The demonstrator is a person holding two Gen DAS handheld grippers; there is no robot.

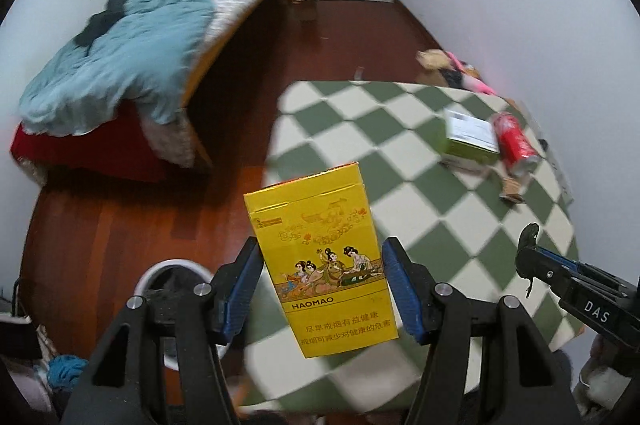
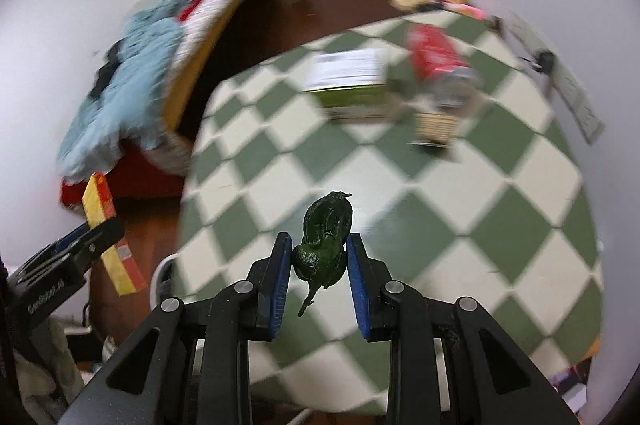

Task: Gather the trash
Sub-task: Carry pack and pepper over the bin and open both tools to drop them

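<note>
**Both grippers lifted above the checked table, each holding a piece of trash**

The left gripper (image 1: 322, 289) pinches a yellow cigarette pack (image 1: 320, 257) by its edges, upright, above the table's near corner. The right gripper (image 2: 318, 279) is pressed tight on a dark green crumpled scrap (image 2: 324, 237) — what it is cannot be told. On the green-and-cream table (image 1: 360, 145) lie a red can (image 1: 514, 141) just beside a green box (image 1: 470, 137). A white bin (image 1: 172, 273) stands on the floor below the left gripper; a bed (image 1: 120, 73) lies beyond.
</note>
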